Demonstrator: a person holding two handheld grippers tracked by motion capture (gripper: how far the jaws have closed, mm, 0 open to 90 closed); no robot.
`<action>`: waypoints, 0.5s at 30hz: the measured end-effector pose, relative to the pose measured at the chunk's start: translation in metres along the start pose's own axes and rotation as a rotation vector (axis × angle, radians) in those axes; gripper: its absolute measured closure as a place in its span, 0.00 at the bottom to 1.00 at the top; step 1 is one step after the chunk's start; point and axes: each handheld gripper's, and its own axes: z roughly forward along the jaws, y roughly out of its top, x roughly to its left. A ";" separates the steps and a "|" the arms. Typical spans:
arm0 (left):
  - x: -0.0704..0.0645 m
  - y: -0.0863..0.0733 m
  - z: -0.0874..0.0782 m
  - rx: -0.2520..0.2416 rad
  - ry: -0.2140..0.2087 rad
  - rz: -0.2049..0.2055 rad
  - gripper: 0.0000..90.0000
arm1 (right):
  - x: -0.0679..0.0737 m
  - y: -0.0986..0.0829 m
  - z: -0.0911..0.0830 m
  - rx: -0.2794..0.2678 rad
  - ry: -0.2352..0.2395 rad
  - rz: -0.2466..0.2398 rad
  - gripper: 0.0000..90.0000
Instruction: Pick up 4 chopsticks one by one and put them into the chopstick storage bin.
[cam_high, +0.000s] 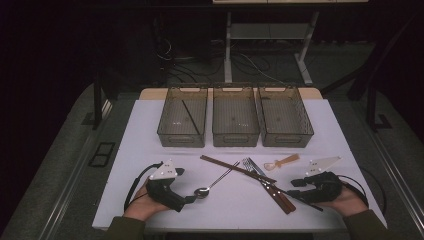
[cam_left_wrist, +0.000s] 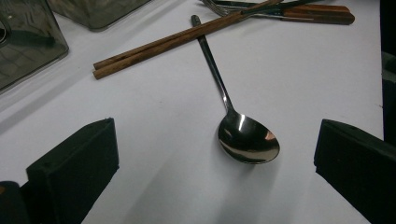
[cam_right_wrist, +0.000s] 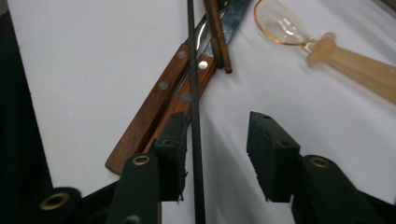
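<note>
- The left gripper (cam_high: 192, 198) rests low near the table's (cam_high: 150, 130) front edge, jaws spread wide, with the metal spoon (cam_high: 215, 183) just ahead of them; its bowl lies on bare white surface between the jaw tips, touching neither.
- The right gripper (cam_high: 295, 186) sits near the front right corner, jaws moderately apart, holding nothing; a thin black chopstick (cam_right_wrist: 194, 107) runs between them, hugging one jaw.
- Open room lies left of the spoon and between the cutlery and the three bins (cam_high: 235, 117) at the far edge.
- The left gripper view shows the spoon's handle tip tucked under the brown chopsticks (cam_left_wrist: 173, 41), which the high view leaves unclear.
- The right gripper view shows two wooden handles (cam_right_wrist: 163, 98) with rivets beside the black chopstick, and a clear plastic spoon (cam_right_wrist: 327, 46) well off to one side.
- The blades past those handles are cut off at the frame top; whether the black chopstick touches the jaw is hard to tell.
</note>
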 end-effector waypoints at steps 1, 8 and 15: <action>0.000 0.000 0.000 0.000 -0.001 0.000 0.00 | 0.000 0.000 0.000 0.005 0.002 -0.002 0.69; 0.000 0.000 0.000 0.004 -0.001 0.003 0.00 | 0.001 -0.001 0.003 0.037 0.030 -0.026 0.78; 0.000 0.000 0.000 0.004 0.000 0.006 0.00 | 0.004 -0.001 0.008 0.071 0.041 -0.054 0.84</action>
